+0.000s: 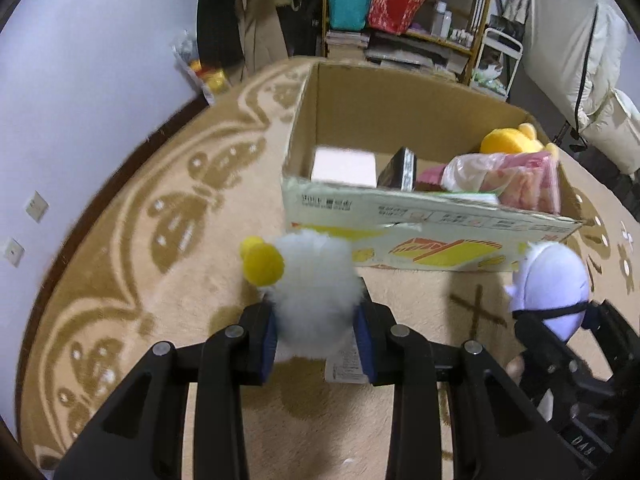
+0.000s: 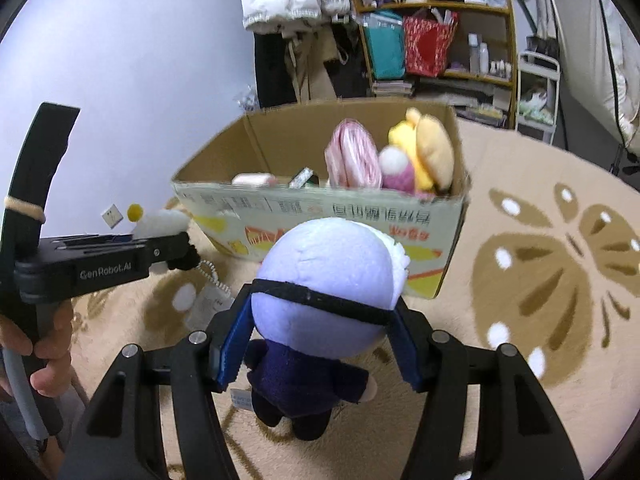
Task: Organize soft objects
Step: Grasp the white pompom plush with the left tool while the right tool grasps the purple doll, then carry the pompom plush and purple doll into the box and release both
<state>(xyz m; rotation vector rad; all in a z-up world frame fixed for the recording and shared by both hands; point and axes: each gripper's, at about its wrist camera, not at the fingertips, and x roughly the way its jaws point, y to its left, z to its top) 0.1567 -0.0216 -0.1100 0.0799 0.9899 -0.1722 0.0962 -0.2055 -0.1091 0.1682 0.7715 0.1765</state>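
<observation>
Taking the open cardboard box [image 1: 420, 216] on the patterned beige rug [image 1: 120, 240] as my landmark: off its near-left corner, my left gripper [image 1: 318, 334] has its blue pads squeezed tight into a fluffy white plush with a yellow pom-pom [image 1: 316, 284], holding it clear of the rug, a paper tag hanging below it. In front of the box's near-right stretch, my right gripper [image 2: 316, 340] is closed about halfway on the pale lavender head of a doll in dark clothes [image 2: 326, 280], a black band across that head; its body dangles below the fingers, off the rug. Inside the box, at its right end, I see a yellow plush [image 2: 420, 152], a pink striped bundle [image 2: 354, 158] and a small pink-and-white plush [image 2: 396, 168]; toward the left end lies a white block [image 1: 344, 166].
</observation>
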